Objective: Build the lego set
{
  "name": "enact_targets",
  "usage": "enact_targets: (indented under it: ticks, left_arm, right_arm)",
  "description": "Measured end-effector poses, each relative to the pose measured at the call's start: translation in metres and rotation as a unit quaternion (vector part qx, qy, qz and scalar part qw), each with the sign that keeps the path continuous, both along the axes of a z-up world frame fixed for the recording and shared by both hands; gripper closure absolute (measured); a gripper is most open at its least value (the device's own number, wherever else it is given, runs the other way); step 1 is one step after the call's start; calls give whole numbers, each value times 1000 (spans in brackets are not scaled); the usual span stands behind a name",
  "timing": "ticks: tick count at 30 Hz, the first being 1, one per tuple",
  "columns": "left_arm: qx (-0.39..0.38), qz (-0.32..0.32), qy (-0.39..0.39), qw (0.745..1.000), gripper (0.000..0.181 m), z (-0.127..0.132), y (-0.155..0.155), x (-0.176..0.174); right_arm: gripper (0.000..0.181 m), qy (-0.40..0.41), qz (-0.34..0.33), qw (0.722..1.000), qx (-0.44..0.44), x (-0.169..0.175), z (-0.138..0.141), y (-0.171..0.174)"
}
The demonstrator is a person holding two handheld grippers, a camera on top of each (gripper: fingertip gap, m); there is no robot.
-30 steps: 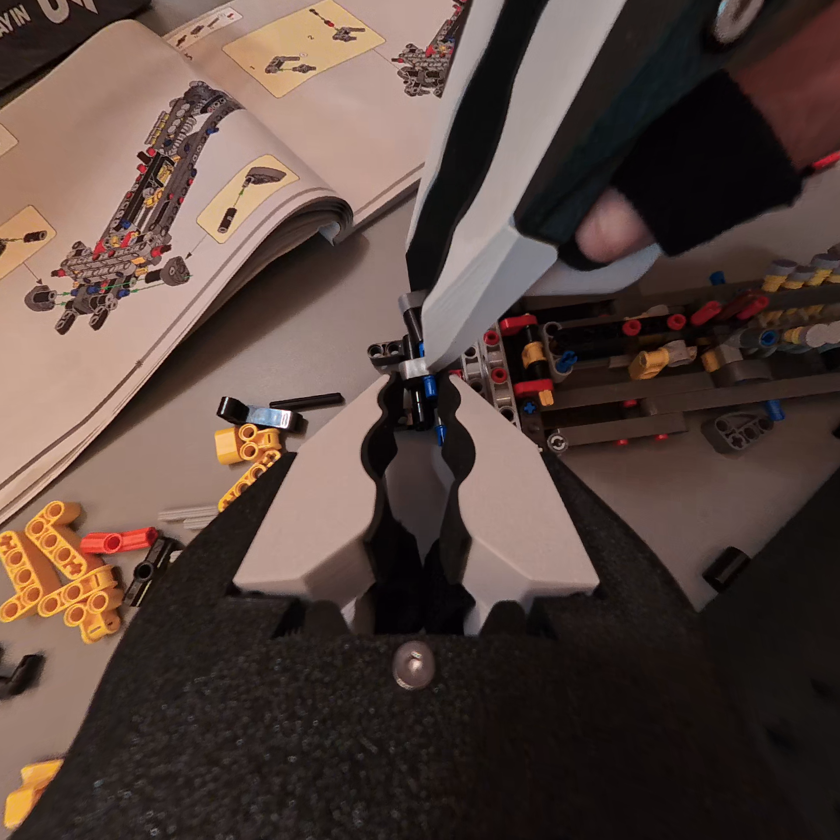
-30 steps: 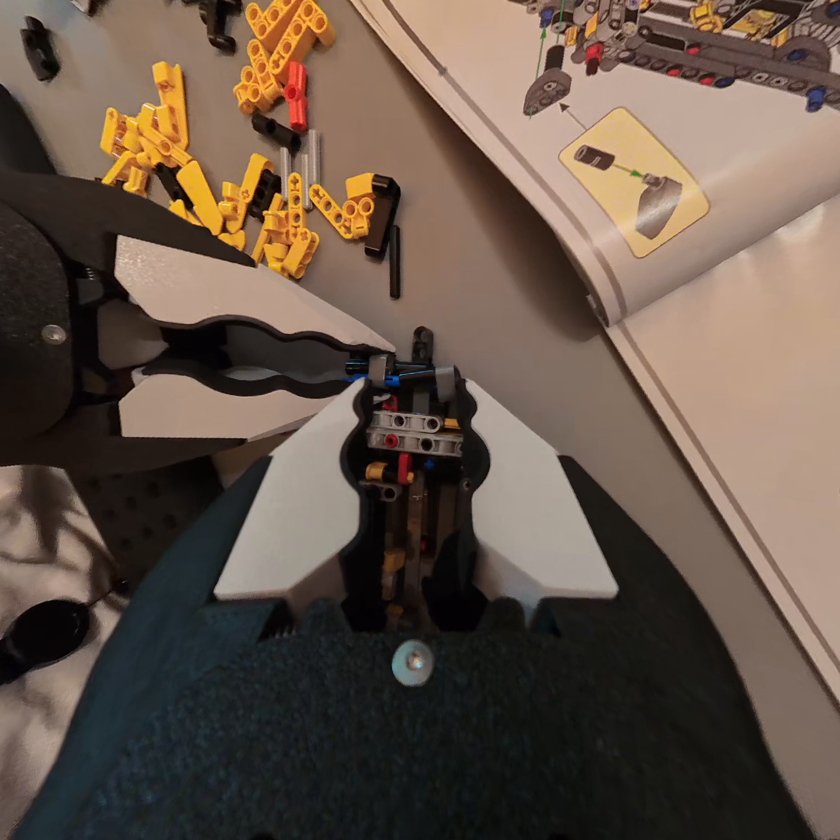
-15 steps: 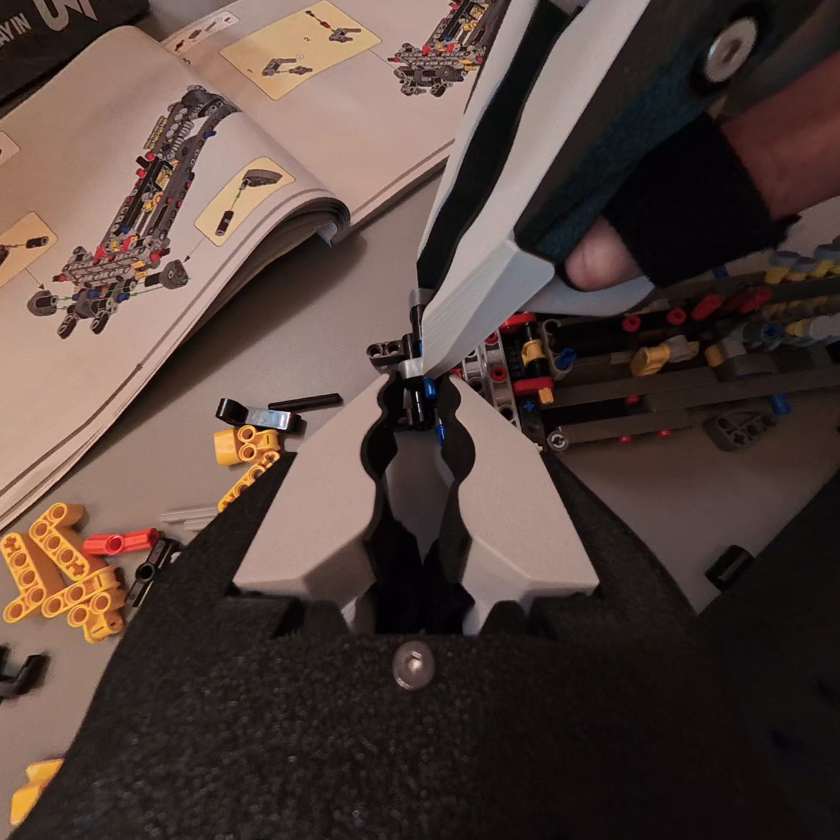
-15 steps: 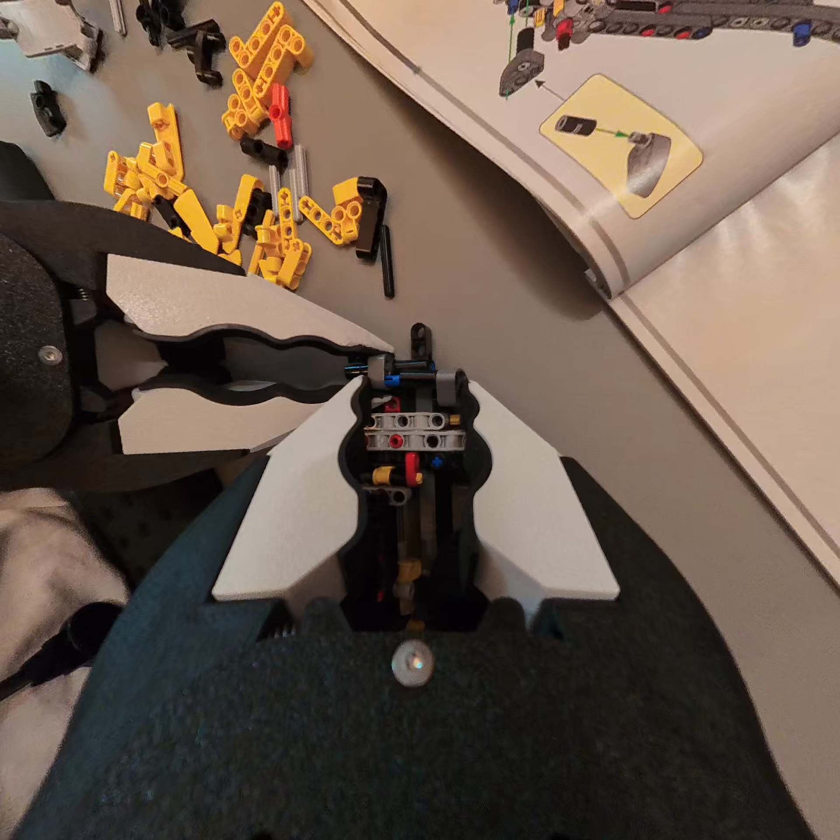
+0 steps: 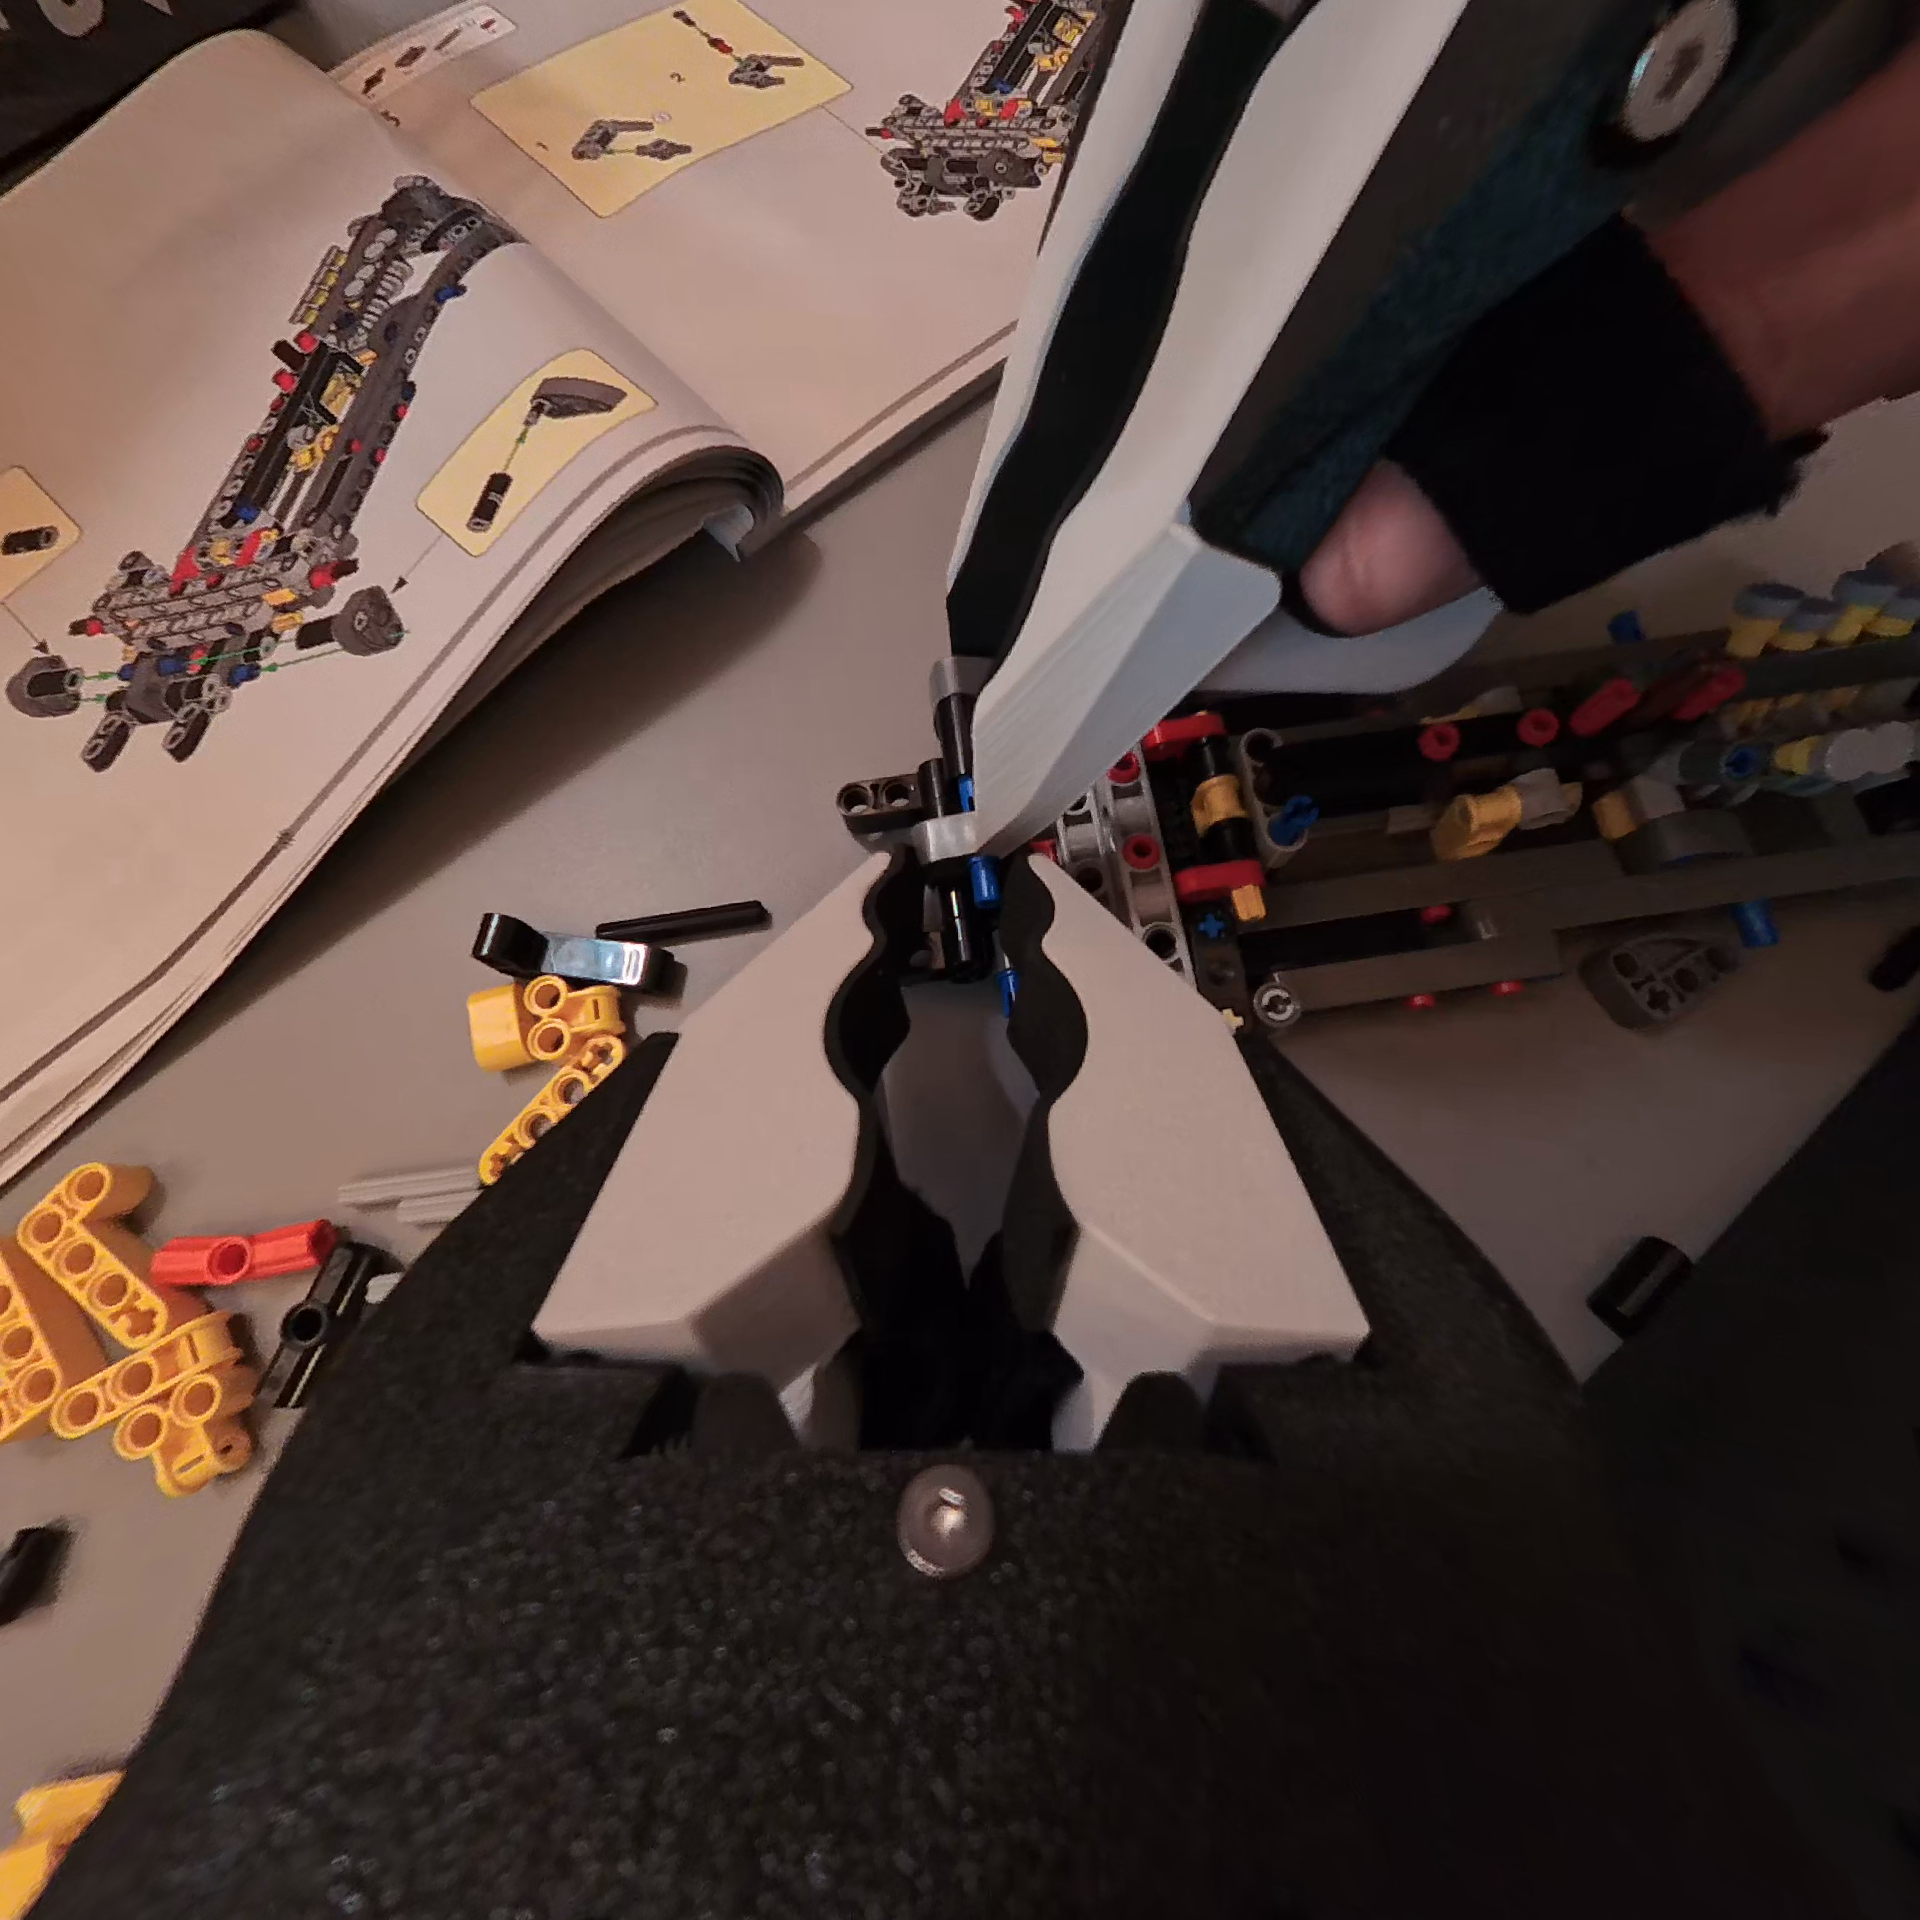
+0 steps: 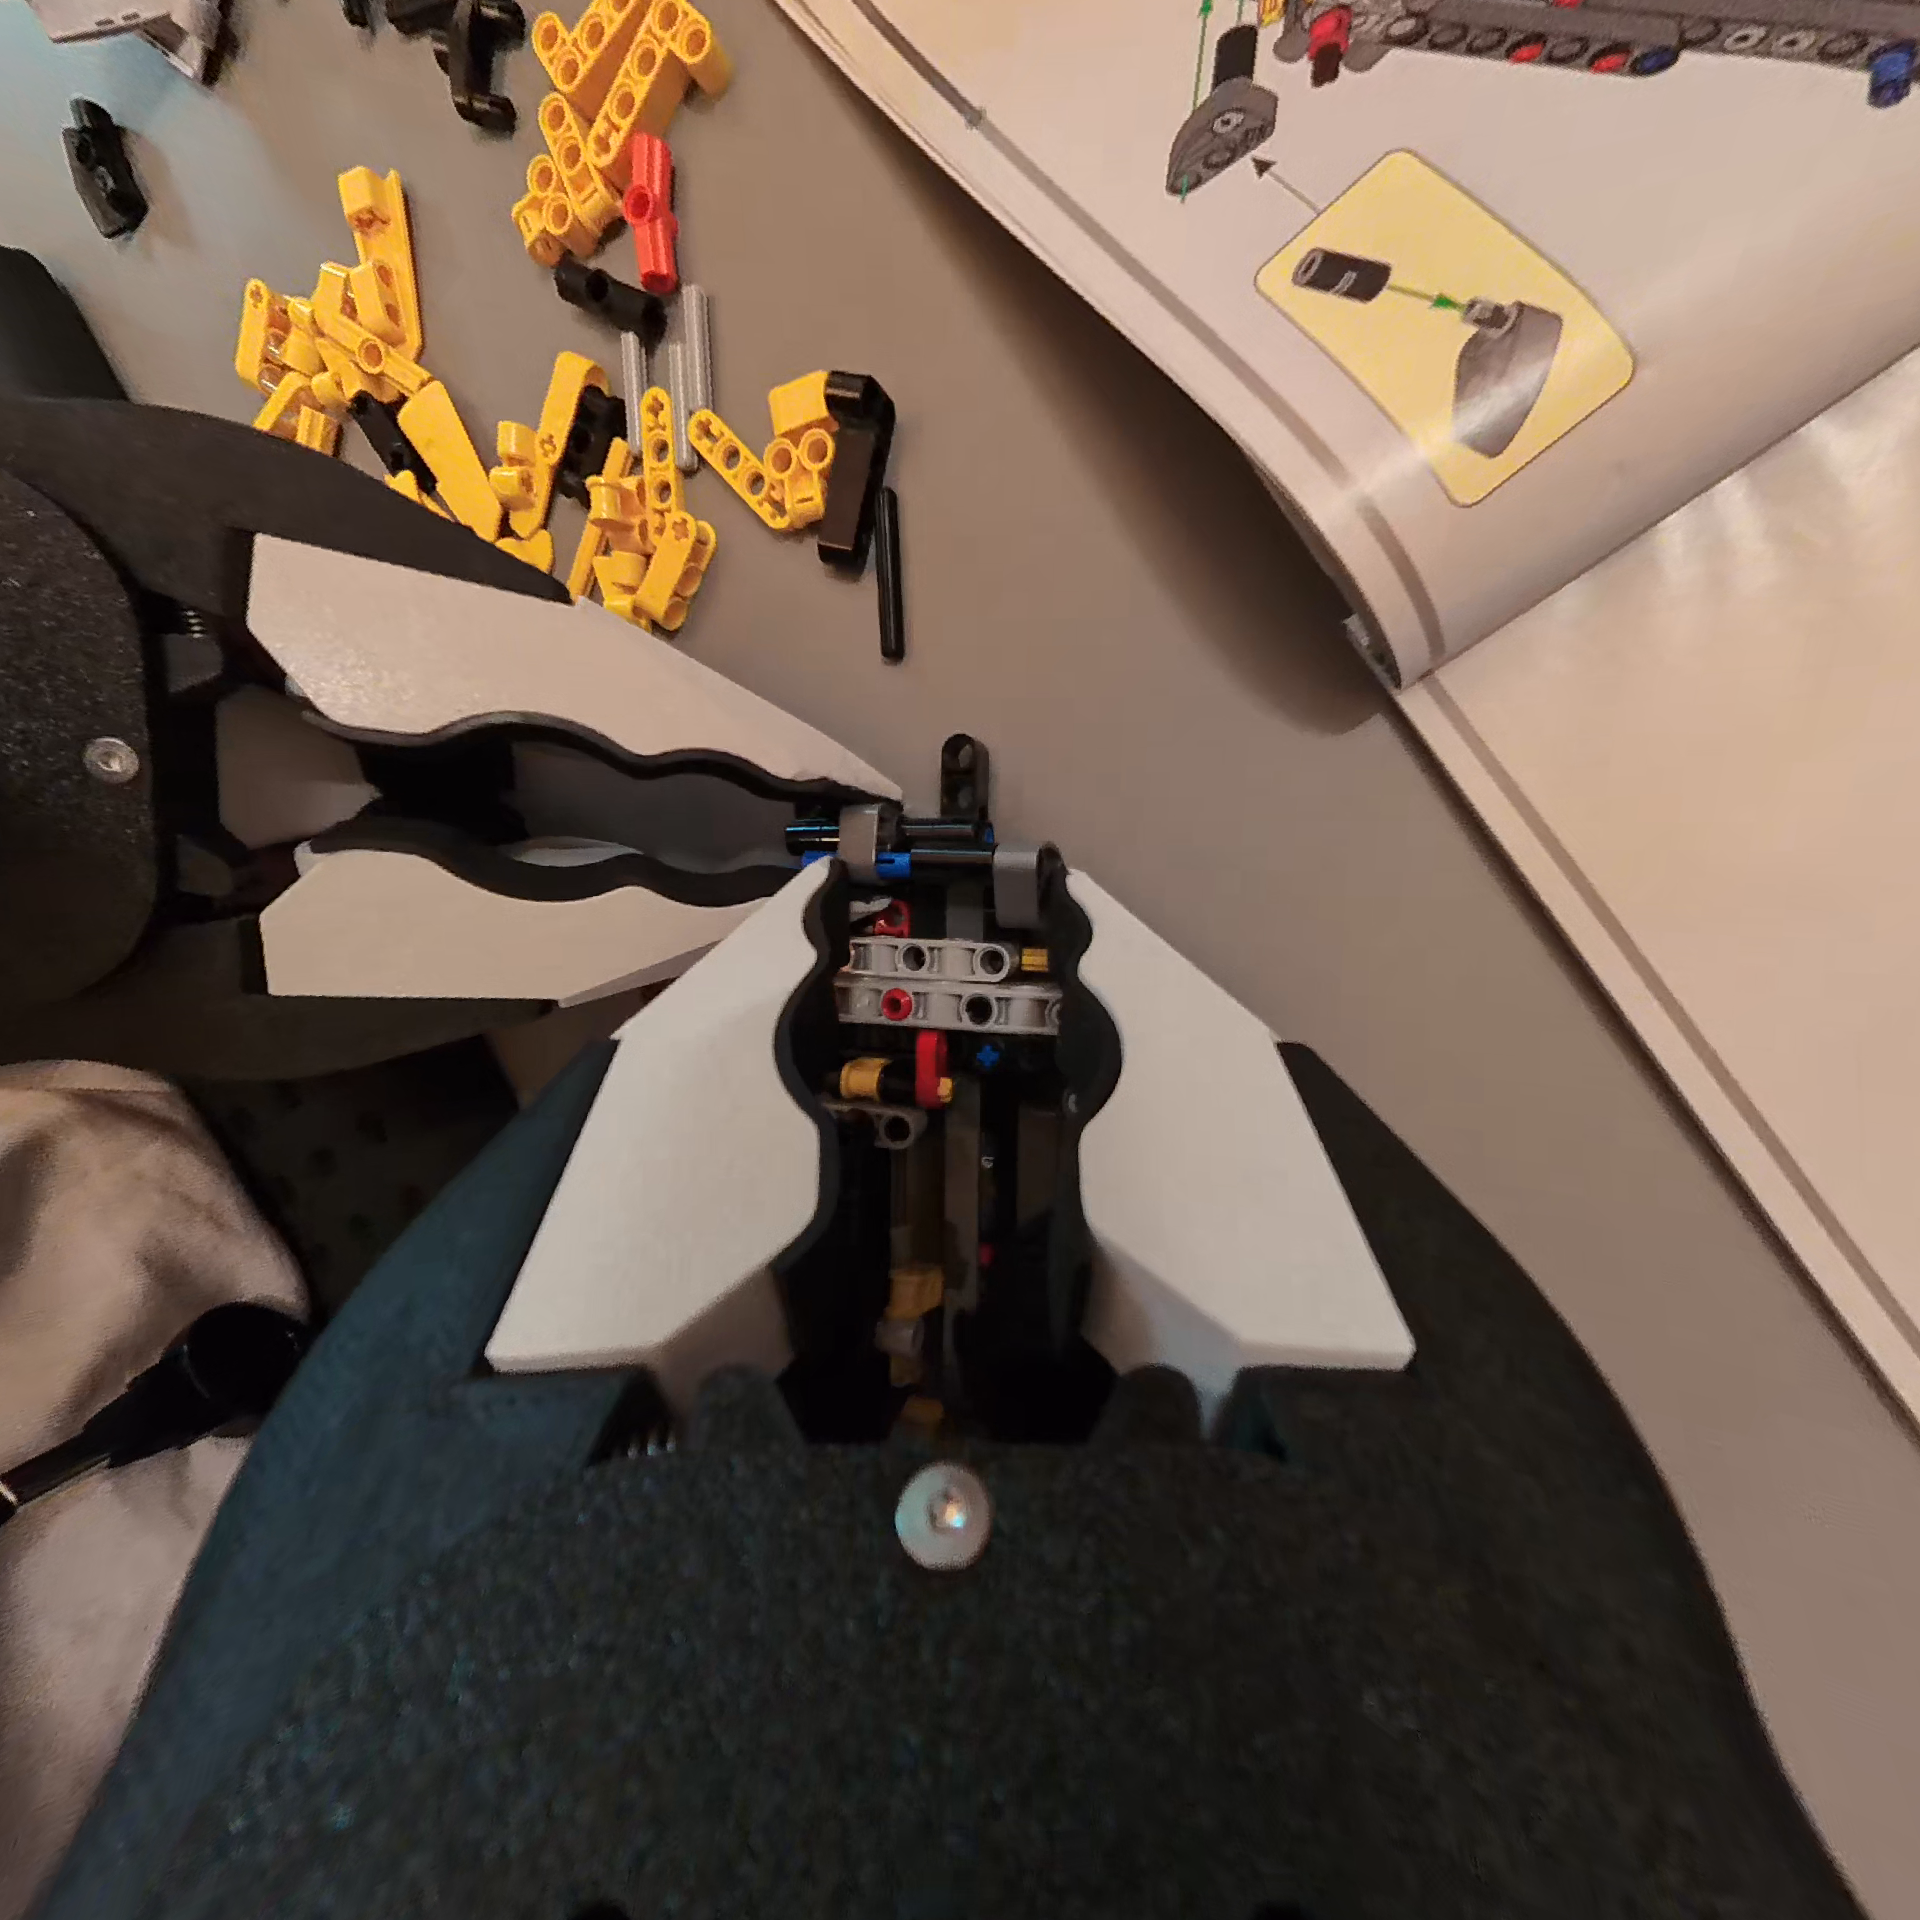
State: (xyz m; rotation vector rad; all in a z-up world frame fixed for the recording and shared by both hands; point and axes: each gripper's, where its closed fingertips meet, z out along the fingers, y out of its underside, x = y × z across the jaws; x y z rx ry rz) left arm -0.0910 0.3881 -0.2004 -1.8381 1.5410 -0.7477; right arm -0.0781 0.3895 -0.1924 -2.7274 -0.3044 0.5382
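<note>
Long lego frame (image 5: 1455, 894): far end cut off at right edge, near end covered by the right gripper (image 5: 997, 821). Instruction booklet (image 6: 1558, 727): pages cropped by frame edges. Yellow piece (image 5: 52, 1829), bottom-left corner: blurred, shape unclear.

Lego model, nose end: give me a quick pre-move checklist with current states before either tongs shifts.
1. Right tongs straddle the lego model at its nose: ok.
2. Left tongs closed on the black axle assembly: ok.
3. Axle assembly fully seated in the model: cannot tell, the tips hide the joint.
4. Instruction booklet open and in view: ok.
5. Loose yellow beams clear of both tongs: ok.
</note>
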Motion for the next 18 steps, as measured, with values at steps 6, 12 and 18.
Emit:
enact_targets:
  ticks: [6,12,18]
  left_arm:
    - [-16,-1,-2,1000,168,0,0,0]
    - [-25,-2,-3,1000,168,0,-1,0]
    - [-17,-2,-2,1000,168,0,-1,0]
  right_arm:
    - [145,8,3,1000,-9,0,0,-1]
    - [146,28,4,1000,-14,1,0,-2]
    - [146,21,0,1000,-17,1,-1,-2]
